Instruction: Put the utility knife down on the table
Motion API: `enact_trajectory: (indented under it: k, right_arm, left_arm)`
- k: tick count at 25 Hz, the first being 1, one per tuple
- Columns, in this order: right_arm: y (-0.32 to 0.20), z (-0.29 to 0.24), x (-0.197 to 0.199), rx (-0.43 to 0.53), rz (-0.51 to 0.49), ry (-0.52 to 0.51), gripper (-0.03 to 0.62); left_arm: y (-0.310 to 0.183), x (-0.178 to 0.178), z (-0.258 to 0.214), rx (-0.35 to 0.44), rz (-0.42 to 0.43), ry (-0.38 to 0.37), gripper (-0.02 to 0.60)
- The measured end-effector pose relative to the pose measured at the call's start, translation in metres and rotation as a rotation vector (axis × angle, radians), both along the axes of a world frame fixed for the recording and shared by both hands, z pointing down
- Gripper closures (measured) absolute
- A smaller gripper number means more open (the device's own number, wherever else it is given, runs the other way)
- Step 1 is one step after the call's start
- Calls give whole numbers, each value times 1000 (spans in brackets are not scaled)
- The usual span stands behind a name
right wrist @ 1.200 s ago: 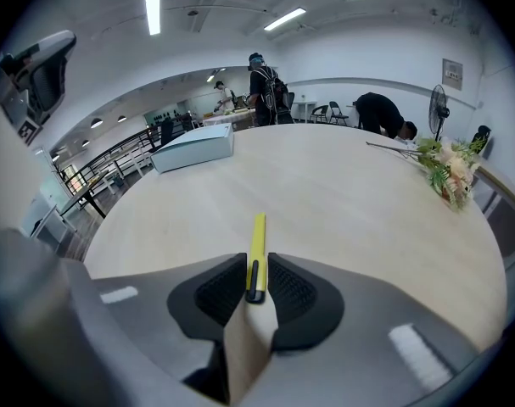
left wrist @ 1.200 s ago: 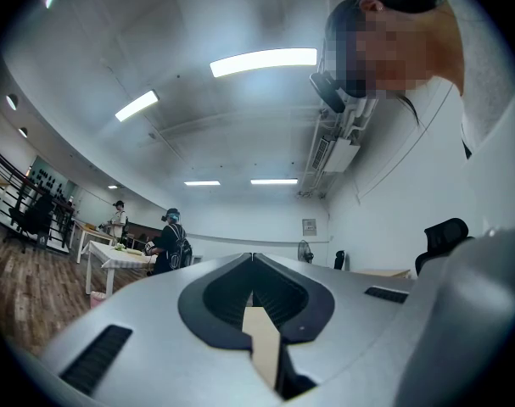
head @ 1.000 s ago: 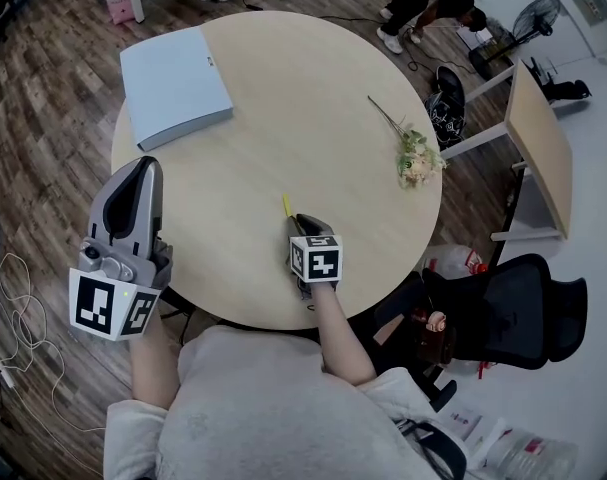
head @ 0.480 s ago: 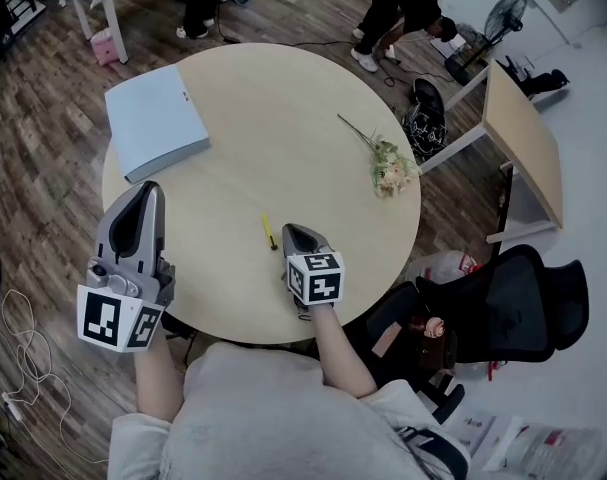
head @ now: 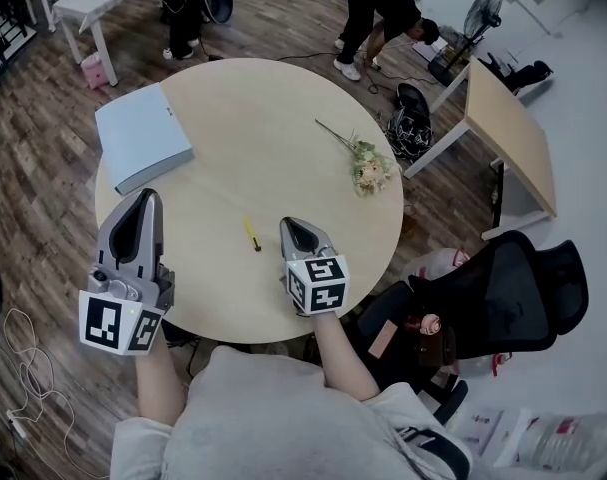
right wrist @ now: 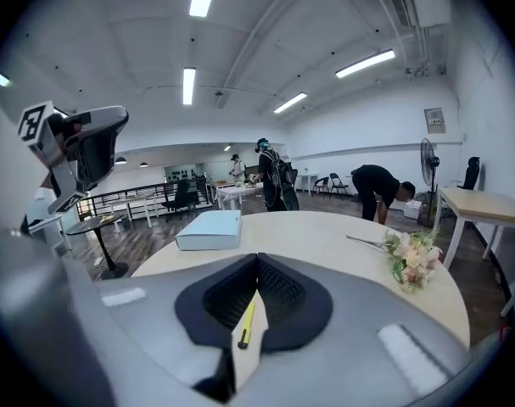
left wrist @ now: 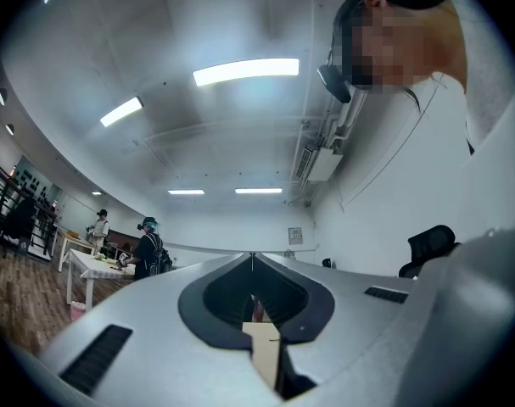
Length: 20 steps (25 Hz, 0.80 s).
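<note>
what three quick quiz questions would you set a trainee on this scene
1. True or false: the utility knife lies on the table, held by neither gripper.
2. What lies near the table's far left edge in the head view? A) a mug B) a pale blue folder C) a laptop
3. Fill in: the fingers of the right gripper are ___.
Key: 1 true; 2 B; 3 shut, with nothing between them.

The round bench (head: 283, 118) is seen steeply from overhead in the head view and low across its top in the right gripper view, whereas the left gripper view is tilted towards the ceiling (left wrist: 240, 134).
</note>
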State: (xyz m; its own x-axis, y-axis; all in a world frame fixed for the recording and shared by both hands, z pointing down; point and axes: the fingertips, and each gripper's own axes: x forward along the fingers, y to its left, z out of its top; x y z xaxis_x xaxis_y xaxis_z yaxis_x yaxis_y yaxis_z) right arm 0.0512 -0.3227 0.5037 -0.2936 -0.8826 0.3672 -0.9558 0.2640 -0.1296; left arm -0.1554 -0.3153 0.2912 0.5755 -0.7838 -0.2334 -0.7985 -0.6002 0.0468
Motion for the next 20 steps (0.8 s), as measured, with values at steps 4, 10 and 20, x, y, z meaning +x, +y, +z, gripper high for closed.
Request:
enact_trajectory:
  k: [4, 10, 20]
  right_arm:
    - [12, -25, 12, 58, 11, -14, 583]
    - [30, -61, 31, 145, 28, -39, 583]
    - [59, -109, 51, 273, 19, -26, 582]
  left_arm:
    - [14, 12, -5, 11, 5, -3, 572]
    - [36, 27, -14, 32, 5, -3, 572]
    - [66, 45, -28, 62, -9, -4, 572]
